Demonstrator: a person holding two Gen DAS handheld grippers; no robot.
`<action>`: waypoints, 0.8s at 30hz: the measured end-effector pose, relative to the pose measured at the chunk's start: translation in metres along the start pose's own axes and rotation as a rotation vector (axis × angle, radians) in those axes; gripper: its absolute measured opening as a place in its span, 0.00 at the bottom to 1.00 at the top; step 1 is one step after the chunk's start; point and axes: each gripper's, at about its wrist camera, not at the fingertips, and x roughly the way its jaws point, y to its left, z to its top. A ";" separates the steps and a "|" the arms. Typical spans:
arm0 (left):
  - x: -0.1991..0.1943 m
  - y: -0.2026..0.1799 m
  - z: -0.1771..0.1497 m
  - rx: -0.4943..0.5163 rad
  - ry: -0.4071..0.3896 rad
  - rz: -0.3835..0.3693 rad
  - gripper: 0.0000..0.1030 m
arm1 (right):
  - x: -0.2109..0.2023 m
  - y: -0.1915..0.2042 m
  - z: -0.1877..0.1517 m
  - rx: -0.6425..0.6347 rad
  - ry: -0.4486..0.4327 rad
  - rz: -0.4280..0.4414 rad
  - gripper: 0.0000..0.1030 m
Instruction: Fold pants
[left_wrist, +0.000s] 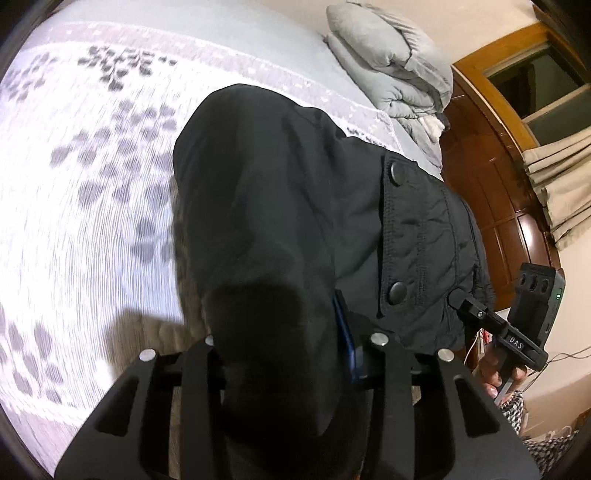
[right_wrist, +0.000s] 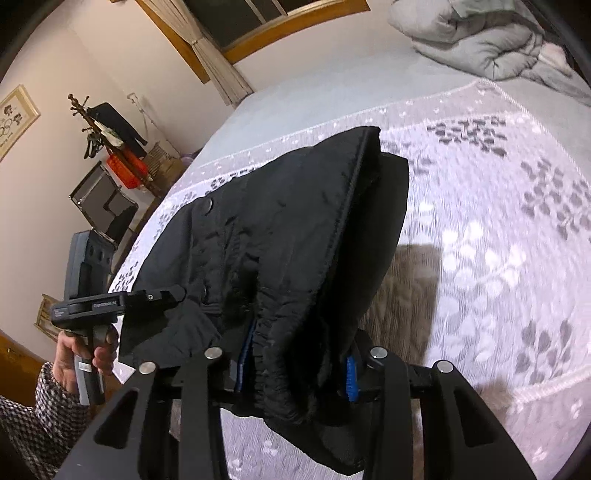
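Black padded pants (left_wrist: 295, 206) with snap buttons hang lifted above the patterned bedspread (left_wrist: 85, 192), held at two spots along one end. My left gripper (left_wrist: 291, 354) is shut on the pants, the cloth bunched between its blue pads. My right gripper (right_wrist: 295, 369) is shut on the elastic waistband of the pants (right_wrist: 280, 240). The right gripper also shows in the left wrist view (left_wrist: 461, 299), and the left gripper shows in the right wrist view (right_wrist: 177, 293), each clamped on the cloth.
A folded grey duvet (left_wrist: 391, 62) lies at the far end of the bed. A wooden headboard (left_wrist: 491, 192) and curtained window stand beyond. A coat rack (right_wrist: 99, 125) and clutter stand by the wall beside the bed.
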 end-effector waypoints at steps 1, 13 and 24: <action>0.001 -0.002 0.005 0.006 -0.006 0.002 0.35 | 0.001 0.001 0.006 -0.004 -0.008 0.002 0.37; 0.008 -0.004 0.068 0.035 -0.092 0.052 0.35 | 0.048 0.006 0.084 -0.053 -0.036 0.006 0.37; 0.053 0.024 0.093 0.000 -0.056 0.104 0.45 | 0.117 -0.038 0.091 0.040 0.056 -0.002 0.40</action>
